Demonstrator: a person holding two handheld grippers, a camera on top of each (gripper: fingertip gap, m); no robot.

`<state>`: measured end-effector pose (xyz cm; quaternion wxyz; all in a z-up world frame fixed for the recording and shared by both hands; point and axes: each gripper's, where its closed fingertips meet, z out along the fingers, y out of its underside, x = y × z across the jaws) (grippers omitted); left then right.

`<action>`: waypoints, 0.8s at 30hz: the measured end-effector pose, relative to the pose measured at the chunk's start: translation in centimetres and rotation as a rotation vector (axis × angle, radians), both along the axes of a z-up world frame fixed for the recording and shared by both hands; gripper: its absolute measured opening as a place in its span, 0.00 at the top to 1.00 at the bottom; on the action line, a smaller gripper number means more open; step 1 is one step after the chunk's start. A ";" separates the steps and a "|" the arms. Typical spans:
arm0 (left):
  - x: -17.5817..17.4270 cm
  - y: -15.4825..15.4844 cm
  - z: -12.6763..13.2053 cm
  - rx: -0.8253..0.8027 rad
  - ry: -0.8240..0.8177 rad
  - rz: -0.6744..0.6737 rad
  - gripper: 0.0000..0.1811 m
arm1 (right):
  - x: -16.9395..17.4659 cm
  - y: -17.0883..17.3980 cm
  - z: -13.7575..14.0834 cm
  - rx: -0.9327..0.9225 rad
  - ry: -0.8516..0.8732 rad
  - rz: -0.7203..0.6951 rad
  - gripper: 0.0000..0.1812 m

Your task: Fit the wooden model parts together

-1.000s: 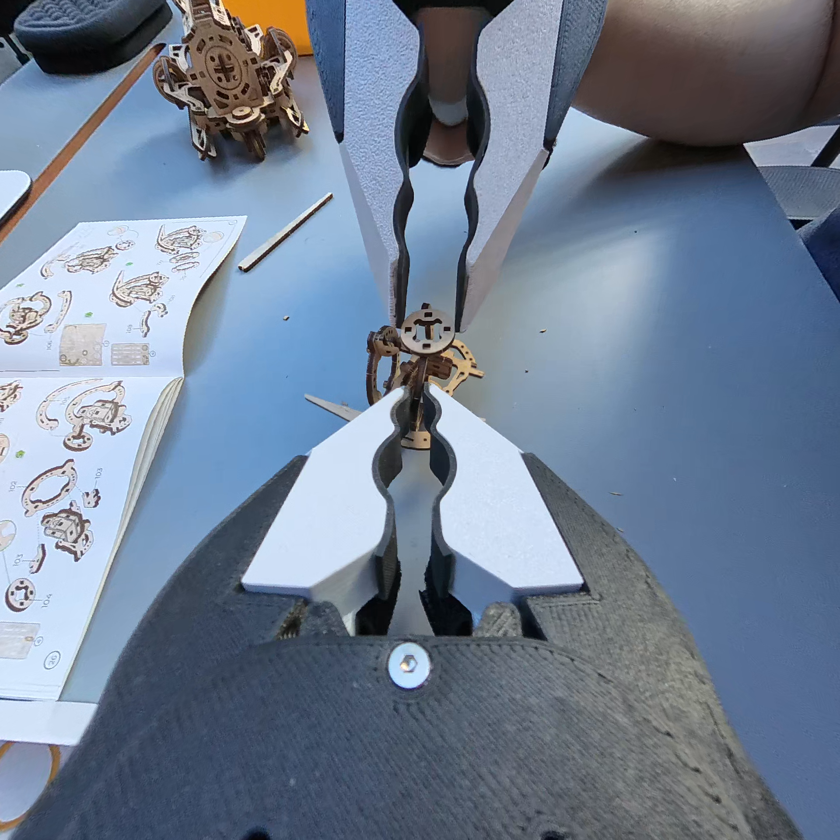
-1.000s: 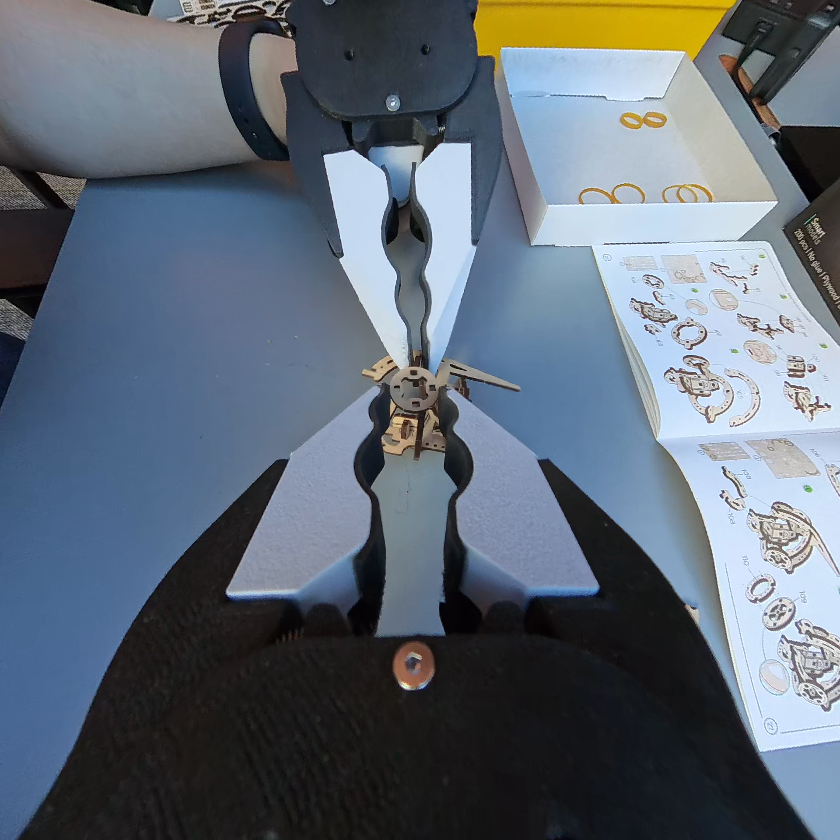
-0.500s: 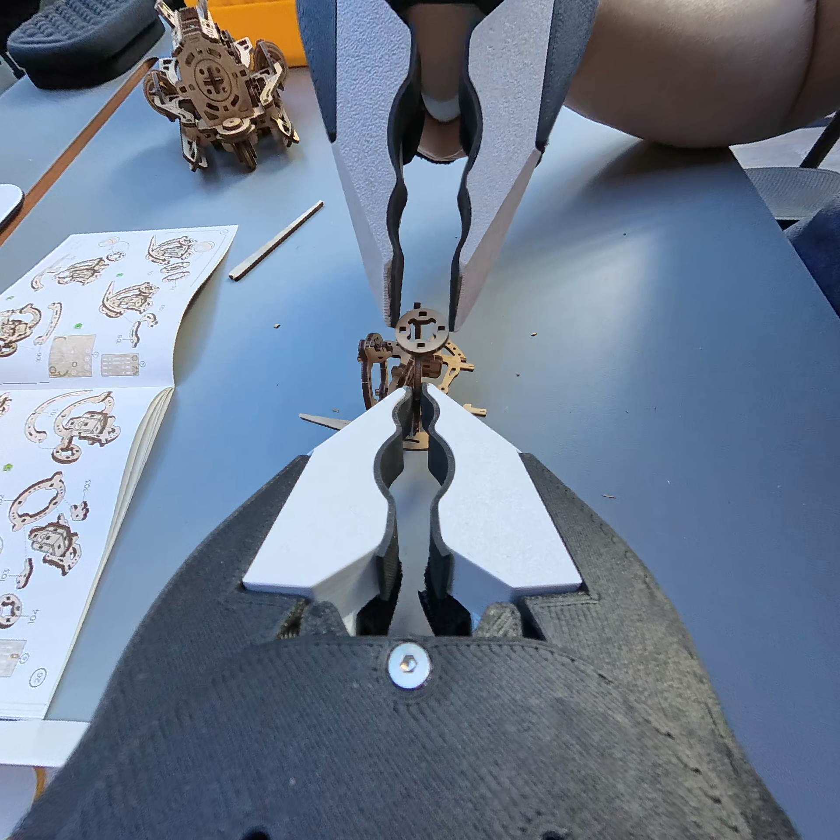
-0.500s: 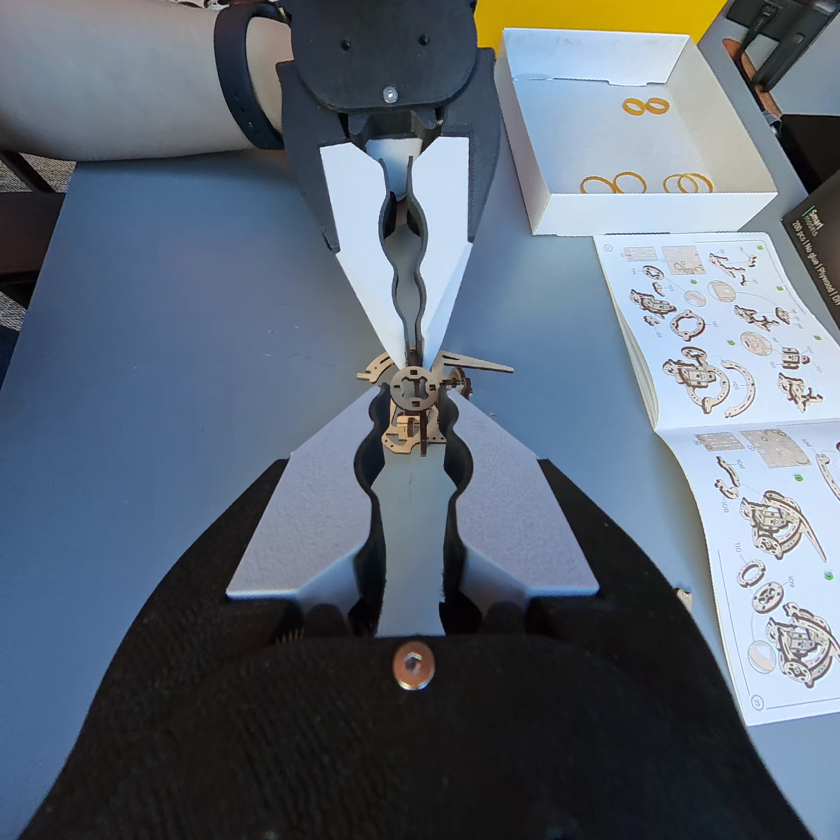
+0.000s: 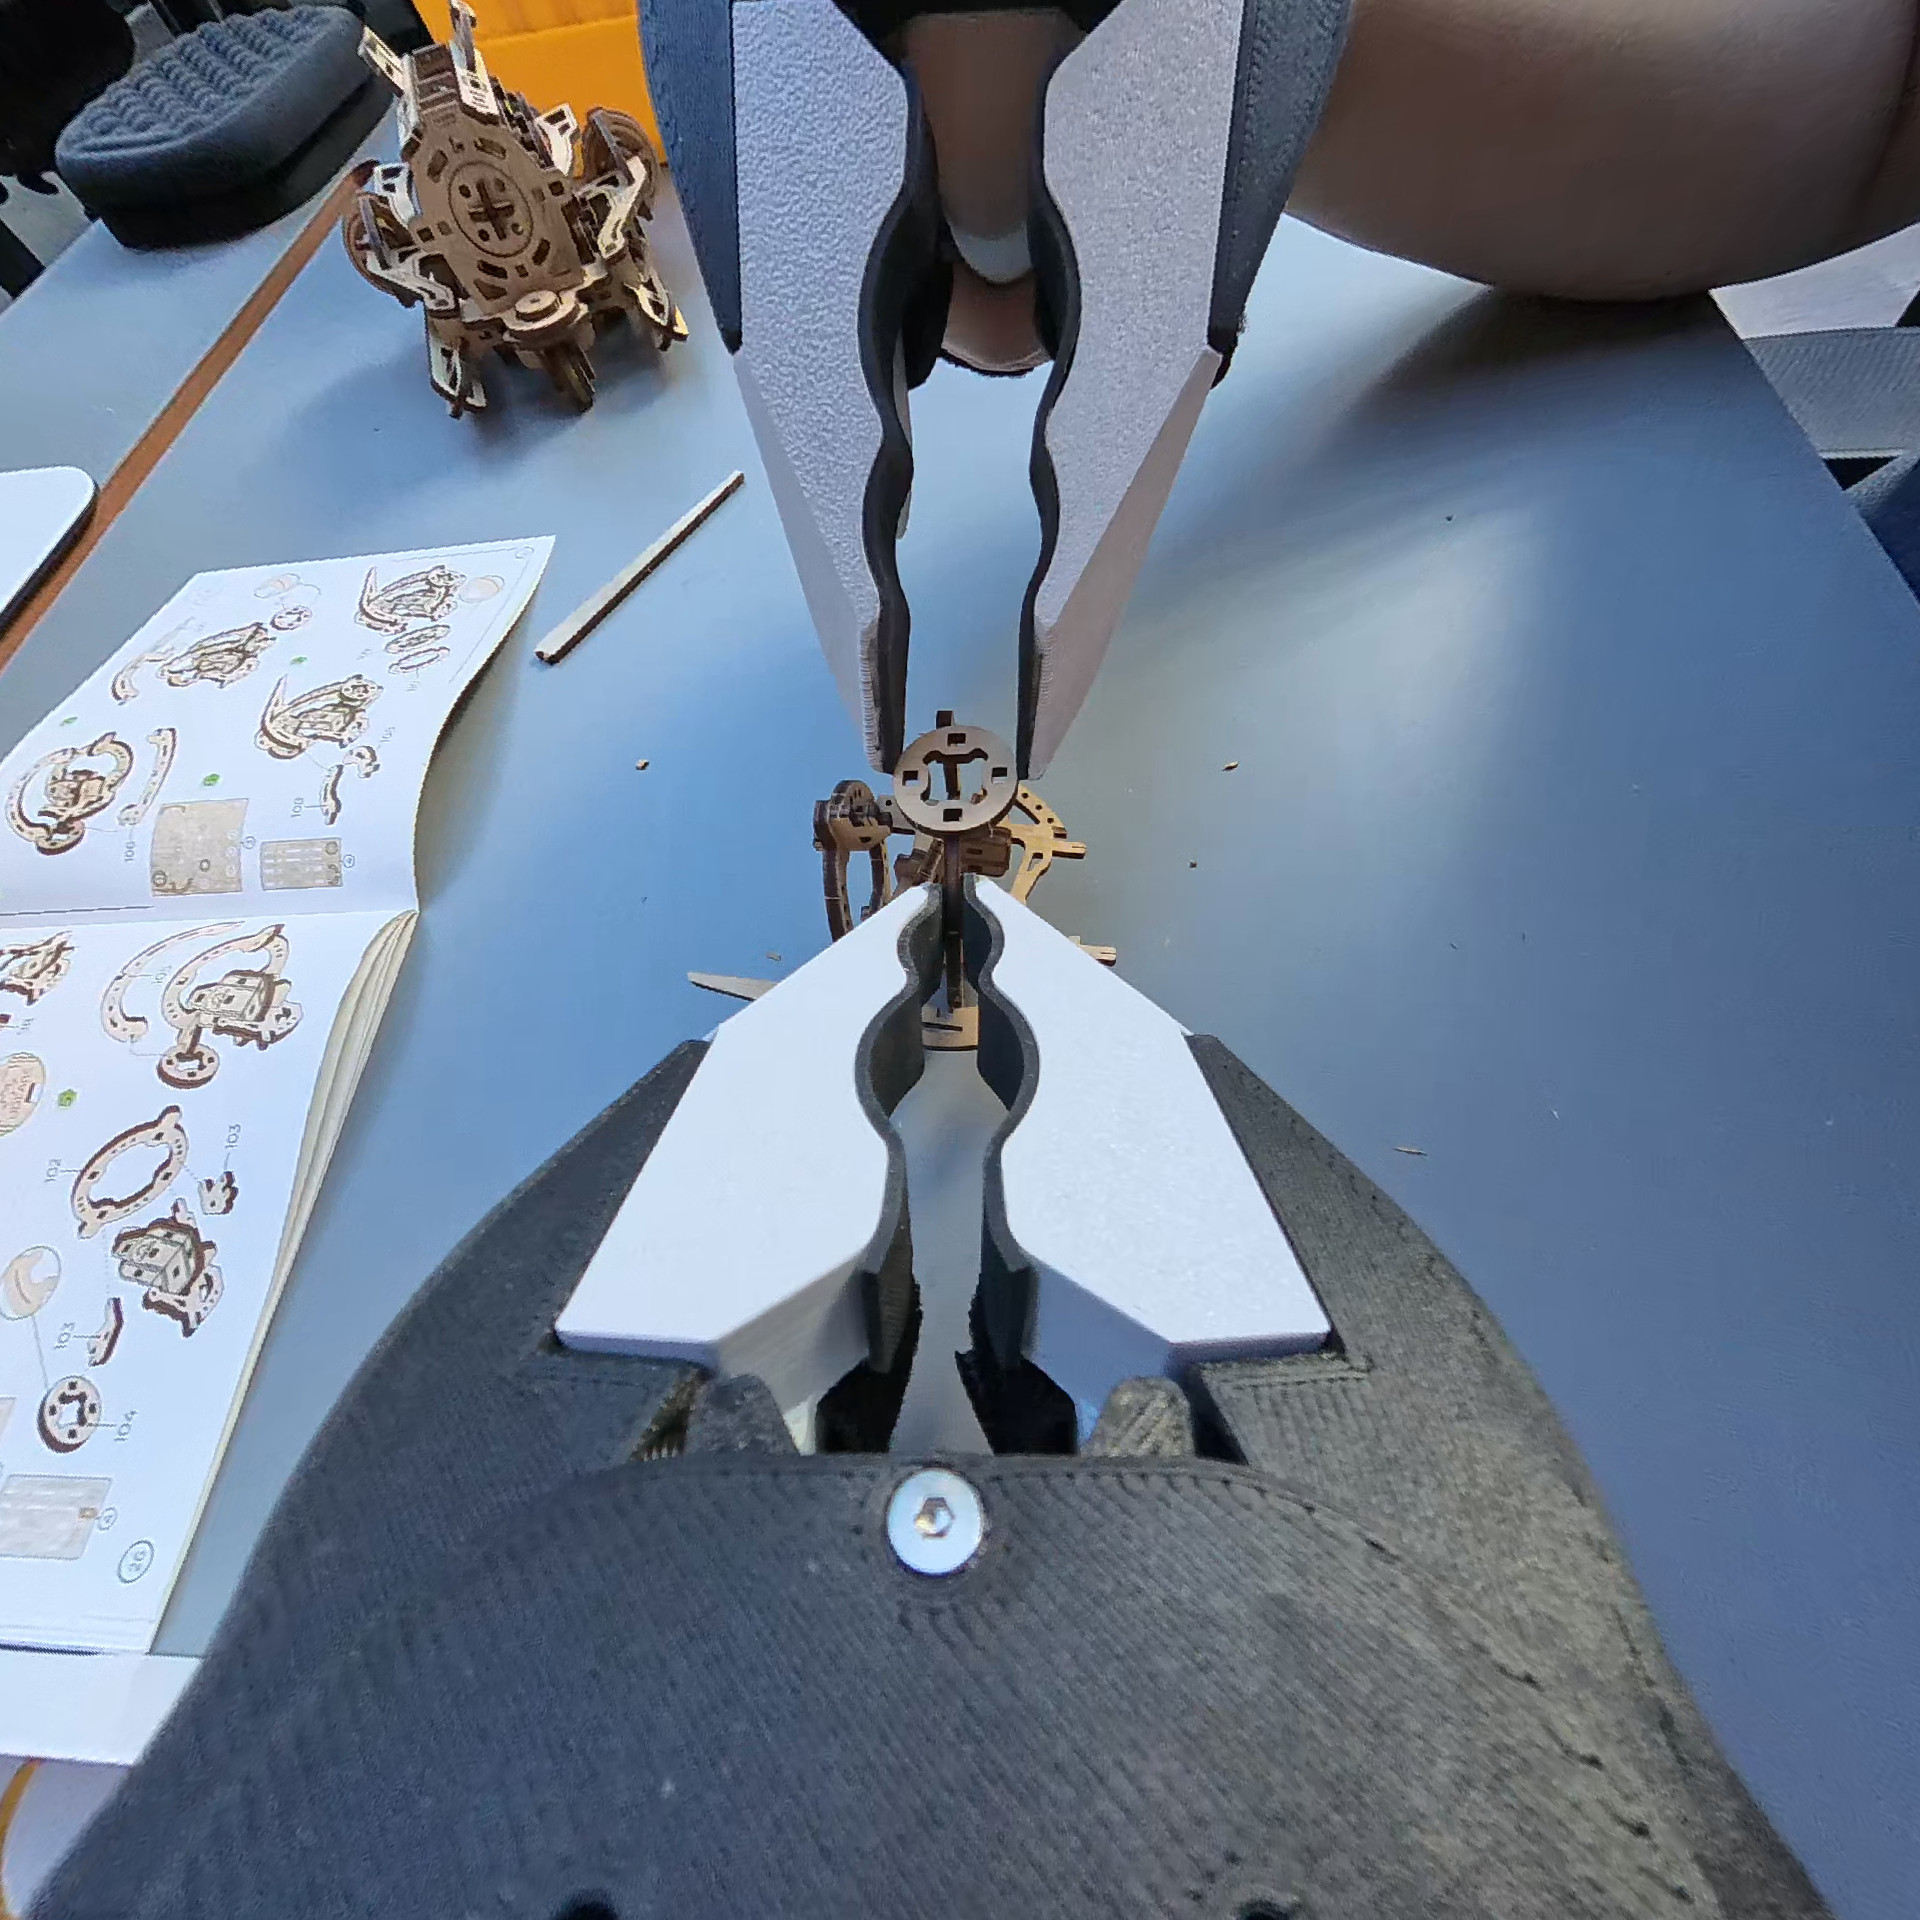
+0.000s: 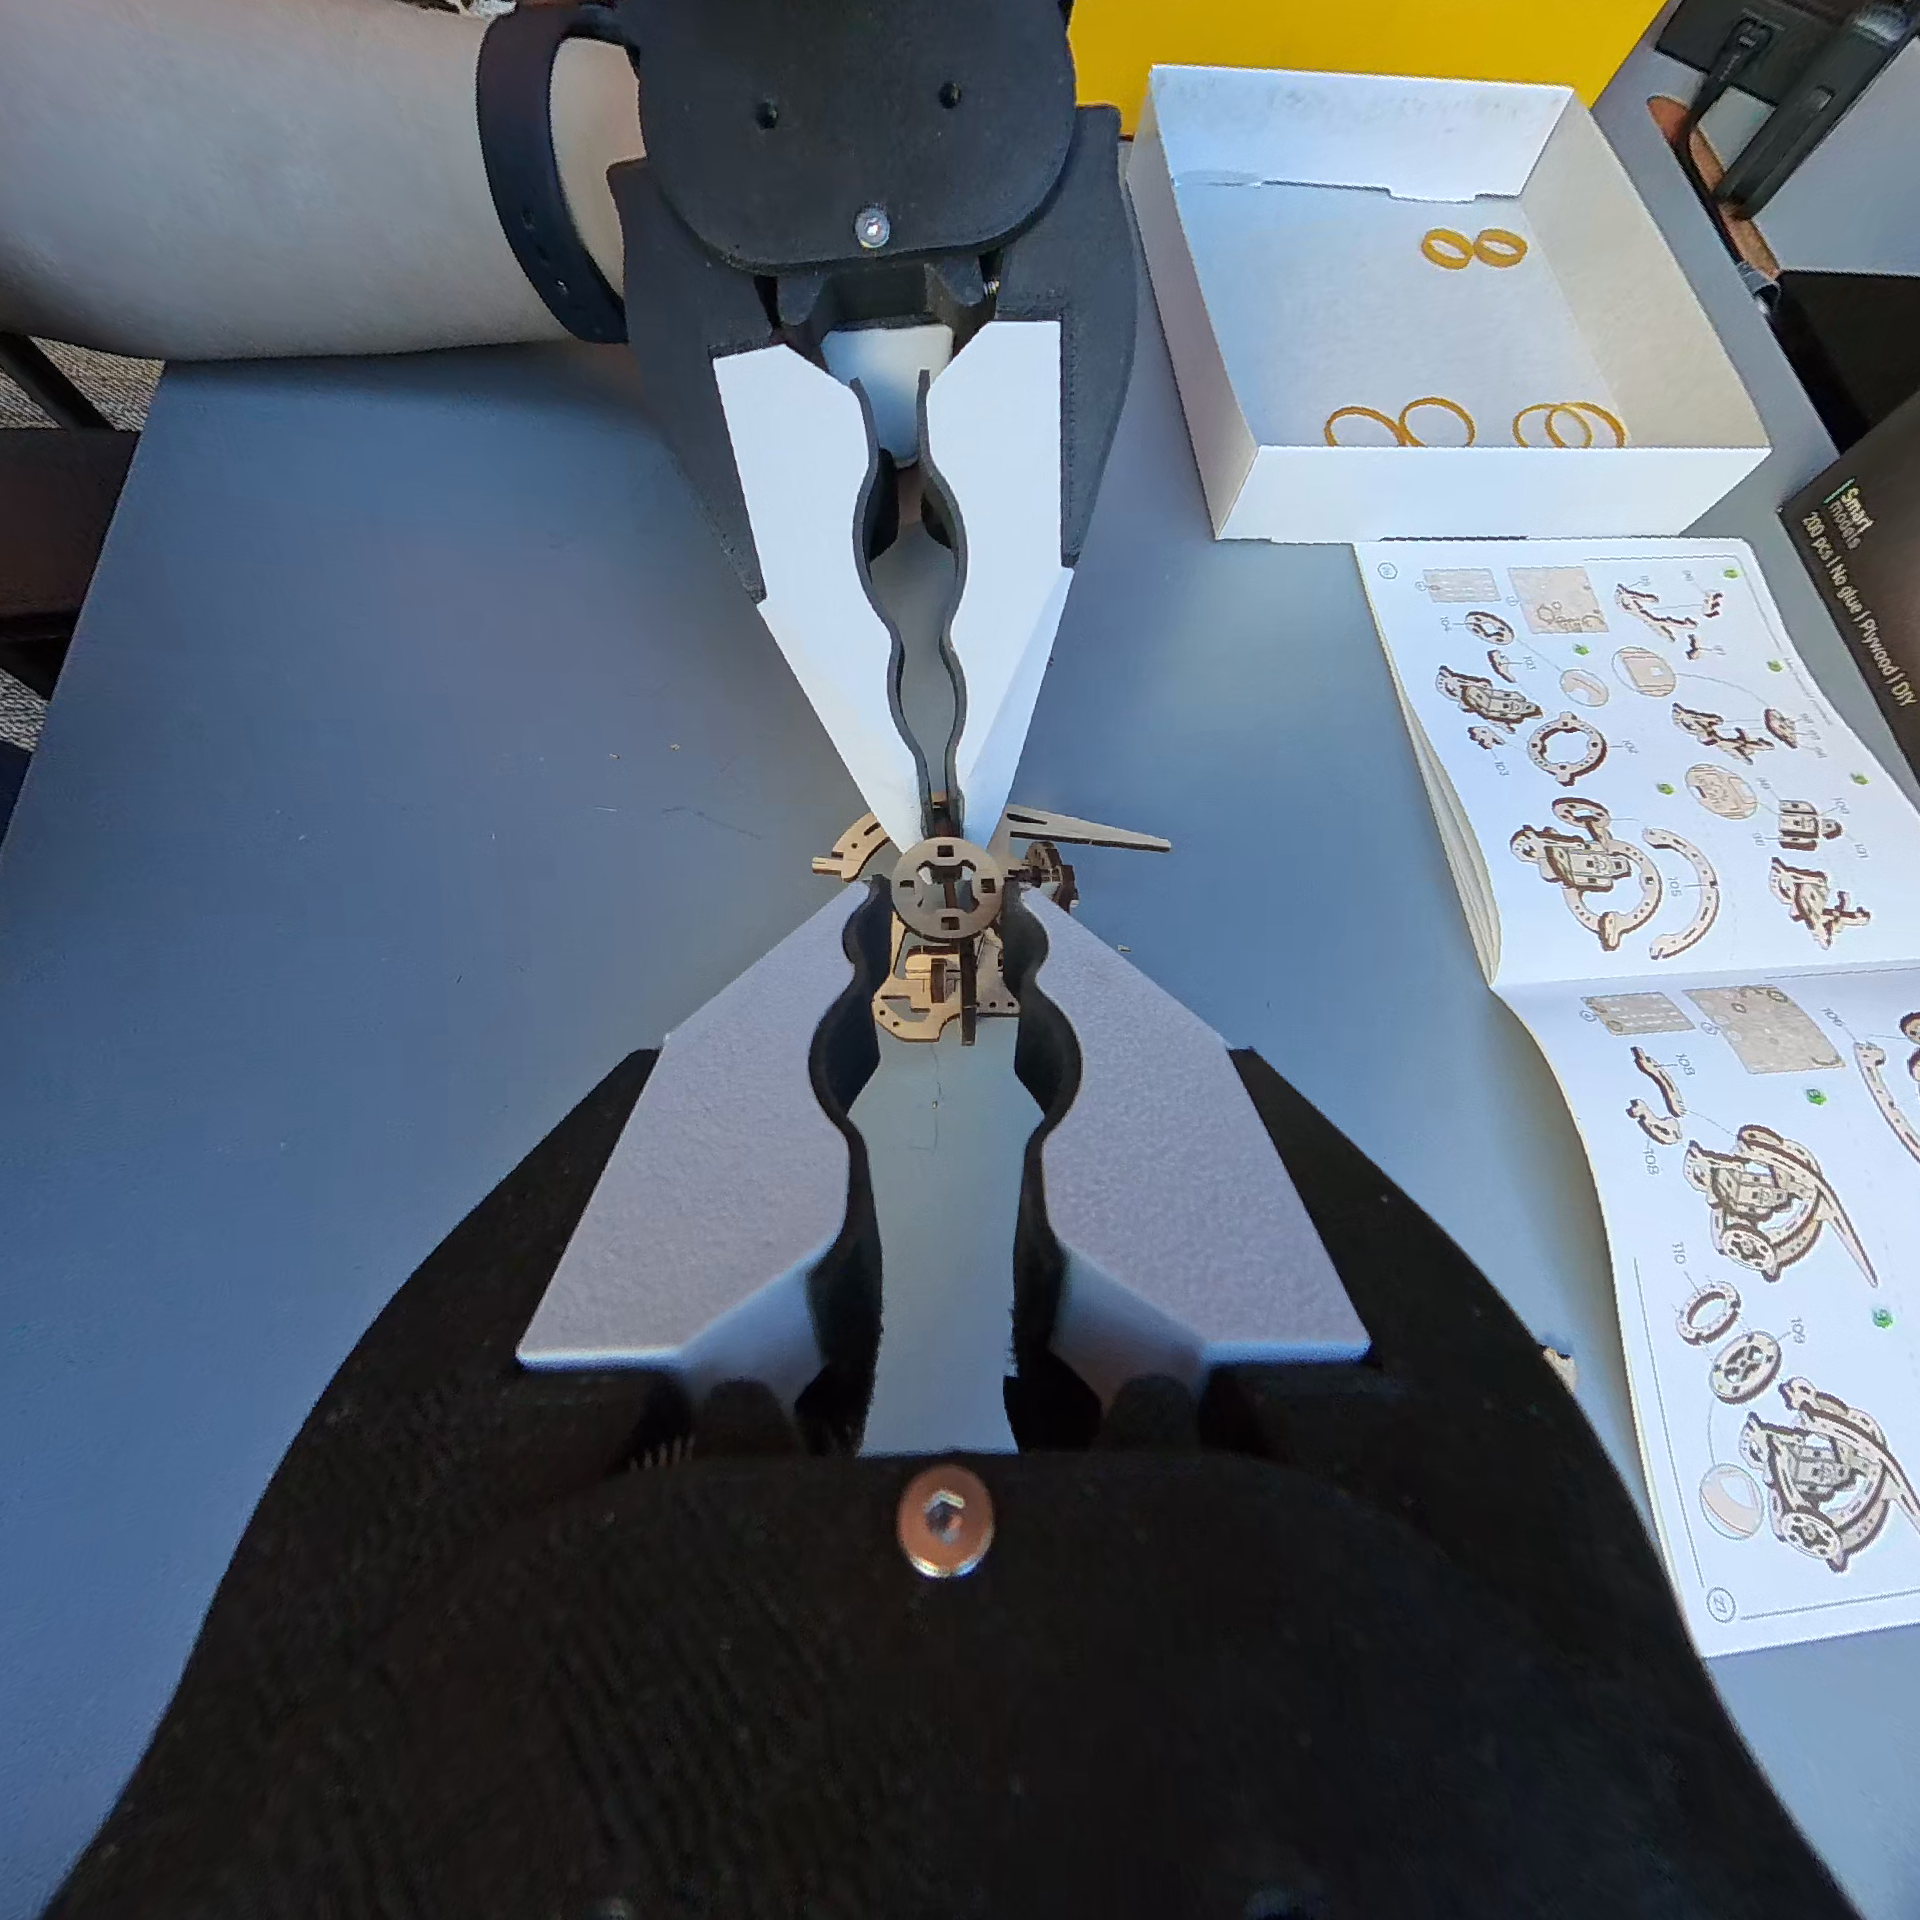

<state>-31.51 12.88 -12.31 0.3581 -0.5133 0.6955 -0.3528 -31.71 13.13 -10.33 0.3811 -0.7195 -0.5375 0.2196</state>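
Observation:
A small wooden sub-assembly [image 5: 940, 868] stands on the grey table [image 5: 1455, 831]. My left gripper [image 5: 951, 906] is shut on its thin upright plate. It enters the right wrist view from the top [image 6: 940, 821]. A round slotted wooden disc [image 5: 954, 779] sits at the top of the sub-assembly. My right gripper [image 6: 945, 920] is shut on the disc's [image 6: 945, 888] edges, with its fingertips on either side. It comes in from the top of the left wrist view [image 5: 958, 764]. The two grippers meet tip to tip. The joint behind the disc is hidden.
A finished wooden model [image 5: 499, 229] stands at the back left, with a loose wooden stick [image 5: 639, 566] near it. An open instruction booklet [image 5: 208, 935] [image 6: 1662, 935] lies beside the work. A white box [image 6: 1195, 312] holds rubber bands. A person's forearms [image 5: 1558, 135] [image 6: 260, 177] rest behind each gripper. Left and right tips are no more than a few centimetres apart. From either gripper's tips it is about 30 cm to the finished wooden model [image 5: 499, 229].
Both grippers keep their hold. The left wrist view has shifted slightly, so the finished model sits lower in frame. The disc stays at the top of the sub-assembly.

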 end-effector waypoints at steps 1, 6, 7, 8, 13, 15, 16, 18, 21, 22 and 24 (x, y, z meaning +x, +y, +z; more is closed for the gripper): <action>0.0 -0.1 0.0 -0.002 -0.003 -0.003 1.00 | 0.0 0.1 0.0 0.004 -0.003 -0.002 0.89; 0.0 -0.1 0.0 -0.012 -0.017 -0.006 1.00 | 0.0 -0.1 0.0 0.003 -0.011 0.003 0.89; 0.1 -0.1 0.1 -0.020 -0.019 -0.007 1.00 | 0.0 -0.1 0.0 -0.001 -0.011 0.004 0.89; 0.1 -0.1 0.1 -0.025 -0.021 -0.007 1.00 | 0.1 -0.1 0.0 -0.002 -0.012 0.004 0.89; 0.1 -0.1 0.1 -0.034 -0.034 -0.008 1.00 | 0.1 -0.1 0.0 0.005 -0.029 0.001 0.89; 0.1 -0.1 0.1 -0.036 -0.039 -0.005 1.00 | 0.2 -0.1 0.0 0.009 -0.030 -0.002 0.89; 0.1 -0.1 0.1 -0.038 -0.041 -0.006 1.00 | 0.1 -0.1 0.0 0.006 -0.027 -0.002 0.89; 0.1 -0.1 0.1 -0.045 -0.043 -0.007 1.00 | 0.1 -0.1 0.0 0.003 -0.016 -0.001 0.89; 0.1 -0.1 0.1 -0.045 -0.044 -0.006 1.00 | 0.2 -0.1 0.0 0.003 -0.010 0.001 0.89; 0.1 -0.1 0.1 -0.042 -0.044 -0.008 1.00 | 0.2 -0.1 0.0 0.006 -0.011 0.003 0.89; 0.1 -0.2 0.1 -0.036 -0.044 -0.011 1.00 | 0.1 -0.1 0.0 0.007 -0.010 0.002 0.89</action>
